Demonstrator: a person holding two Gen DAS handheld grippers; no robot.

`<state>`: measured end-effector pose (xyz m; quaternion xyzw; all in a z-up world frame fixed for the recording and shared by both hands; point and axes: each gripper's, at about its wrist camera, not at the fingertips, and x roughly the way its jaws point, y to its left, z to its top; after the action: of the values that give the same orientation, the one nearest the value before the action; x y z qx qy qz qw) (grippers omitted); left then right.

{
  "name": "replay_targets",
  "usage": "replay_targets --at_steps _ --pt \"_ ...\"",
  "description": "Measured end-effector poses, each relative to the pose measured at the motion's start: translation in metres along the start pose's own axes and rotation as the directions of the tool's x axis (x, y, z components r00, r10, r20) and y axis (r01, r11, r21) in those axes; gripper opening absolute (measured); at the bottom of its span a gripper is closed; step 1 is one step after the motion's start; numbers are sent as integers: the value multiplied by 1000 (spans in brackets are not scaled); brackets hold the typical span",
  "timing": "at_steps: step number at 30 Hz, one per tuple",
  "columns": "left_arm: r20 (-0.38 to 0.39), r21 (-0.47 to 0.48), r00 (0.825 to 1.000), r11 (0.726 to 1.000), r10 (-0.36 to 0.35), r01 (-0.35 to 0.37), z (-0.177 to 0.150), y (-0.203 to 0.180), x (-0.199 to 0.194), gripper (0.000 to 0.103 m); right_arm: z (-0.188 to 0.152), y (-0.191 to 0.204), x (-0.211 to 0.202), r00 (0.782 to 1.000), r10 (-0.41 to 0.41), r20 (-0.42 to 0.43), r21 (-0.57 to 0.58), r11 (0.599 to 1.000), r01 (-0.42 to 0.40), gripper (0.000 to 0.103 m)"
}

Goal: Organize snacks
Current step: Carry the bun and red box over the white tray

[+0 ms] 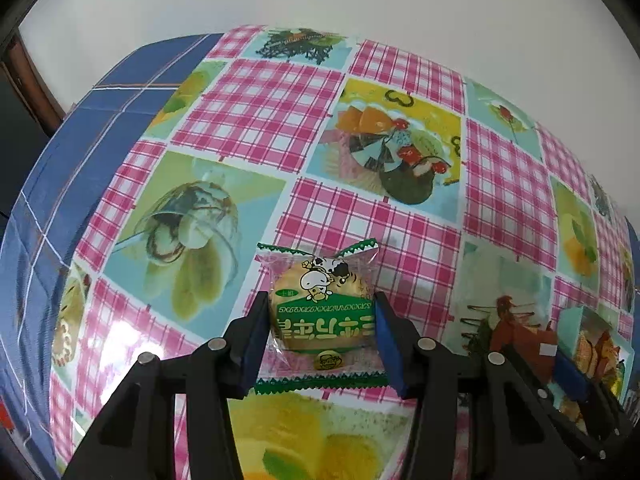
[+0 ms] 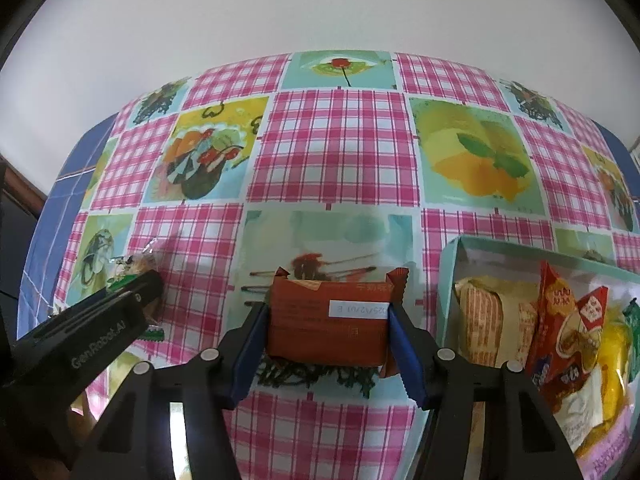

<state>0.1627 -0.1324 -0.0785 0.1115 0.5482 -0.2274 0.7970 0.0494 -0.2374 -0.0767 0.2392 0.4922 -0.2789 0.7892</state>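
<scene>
Under white wall, patterned tablecloth

a glossy tablecloth covers the desk, pink-and-white plaid squares alternating with printed dessert pictures in teal, yellow and green. a blue checked cloth lies beneath it, showing along the left edge. behind the desk rises a plain white wall.

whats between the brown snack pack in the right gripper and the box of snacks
Only the right gripper's blue pad and black finger, then bare checked tablecloth; no snack lies between the brown pack and the box. The right wrist view shows it.
</scene>
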Motion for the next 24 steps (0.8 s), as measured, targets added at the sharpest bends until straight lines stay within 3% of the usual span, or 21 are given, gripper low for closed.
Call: replay_targets --at_steps 12,24 --pt "32 3 999 1000 6 -6 -18 8 -49 51 -20 3 -46 1000 10 24 -3 1000 -10 62" --pt "57 36 998 999 10 -12 -53 -12 -82 52 -55 -4 -78 1000 3 28 -7 1000 -2 62"
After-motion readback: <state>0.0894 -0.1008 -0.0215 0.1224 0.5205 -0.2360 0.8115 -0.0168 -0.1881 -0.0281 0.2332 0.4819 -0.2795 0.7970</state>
